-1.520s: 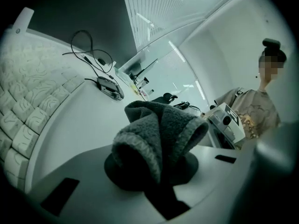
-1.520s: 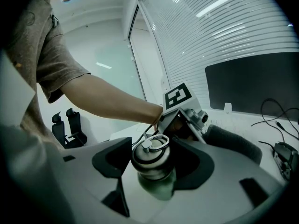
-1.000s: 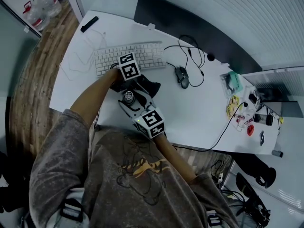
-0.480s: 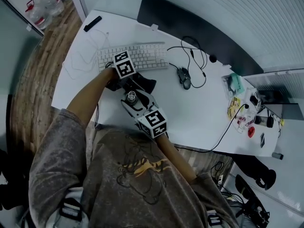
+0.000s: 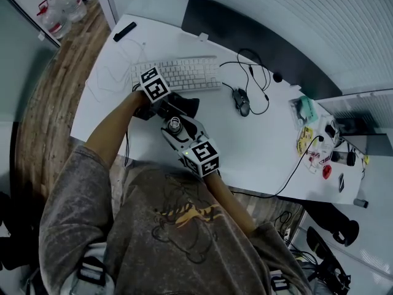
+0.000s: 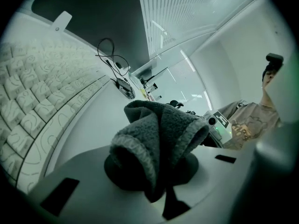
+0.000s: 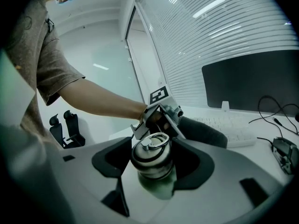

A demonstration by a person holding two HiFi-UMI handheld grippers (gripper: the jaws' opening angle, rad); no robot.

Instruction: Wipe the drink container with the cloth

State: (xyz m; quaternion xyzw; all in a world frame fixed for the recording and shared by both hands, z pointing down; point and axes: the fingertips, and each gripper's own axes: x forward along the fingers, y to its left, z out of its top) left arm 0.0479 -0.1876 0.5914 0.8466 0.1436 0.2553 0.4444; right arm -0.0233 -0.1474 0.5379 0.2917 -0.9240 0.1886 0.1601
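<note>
Since a second ago the left claw [image 5: 171, 105] has slid left along the front of the keyboard [image 5: 184, 72], carrying the cloth [image 5: 186, 106] with it, while the right claw [image 5: 179, 134] has stayed put. Nearest the person, the right claw's jaws stand wide, clamped round the drink container [image 7: 149, 157] over the near part of the table [image 5: 258, 146].

Its smooth metal body could twist or slip out if the wiping push comes sideways against only two pads. Just beyond, the left claw is pinched shut on a bunched fold of cloth. That fold may pull free, or the stroke may drift off the container toward the keyboard.

The right forearm rises from the torso, its claw tipped slightly down. The left forearm reaches in from the left, its claw angled across toward the container.
</note>
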